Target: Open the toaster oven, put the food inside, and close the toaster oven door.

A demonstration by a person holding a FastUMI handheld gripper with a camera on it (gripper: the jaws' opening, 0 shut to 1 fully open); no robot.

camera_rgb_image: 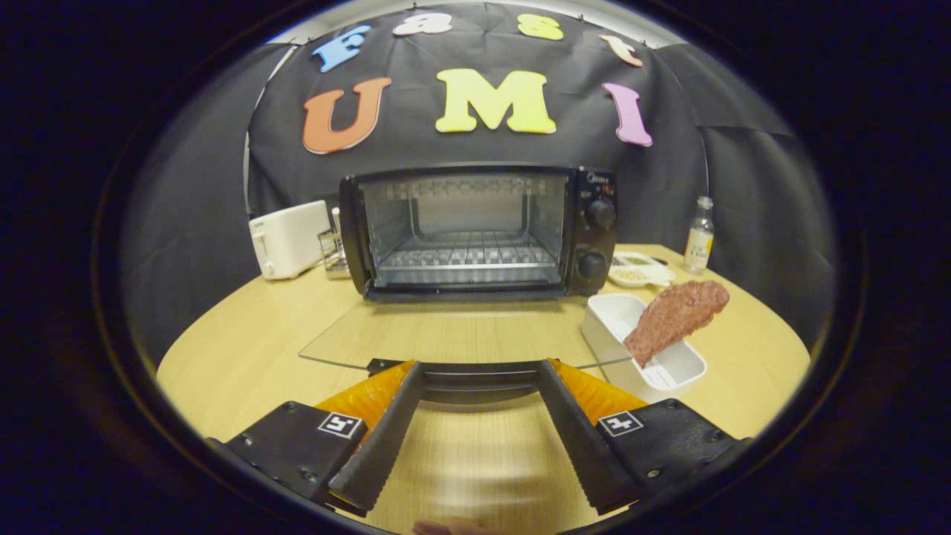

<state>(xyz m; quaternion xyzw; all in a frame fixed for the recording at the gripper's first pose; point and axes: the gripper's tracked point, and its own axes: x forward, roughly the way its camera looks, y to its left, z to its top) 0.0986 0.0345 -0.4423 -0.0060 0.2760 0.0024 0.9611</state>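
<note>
Fingers [386, 431] of the gripper [479, 375] stand spread wide, holding nothing, with the handle [479, 375] of the lowered glass door [446, 334] between their tips. Just beyond the right finger, meat [676, 316] leans in a white tray [617, 316] on the wooden table [245, 334]. Farther back, the toaster oven [479, 230] gapes open, its rack [464, 256] bare.

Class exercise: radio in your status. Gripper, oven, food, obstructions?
Gripper open, fingers either side of the door handle. Toaster oven door down flat, rack bare. Meat slab leaning in white tray, beside the door.
</note>
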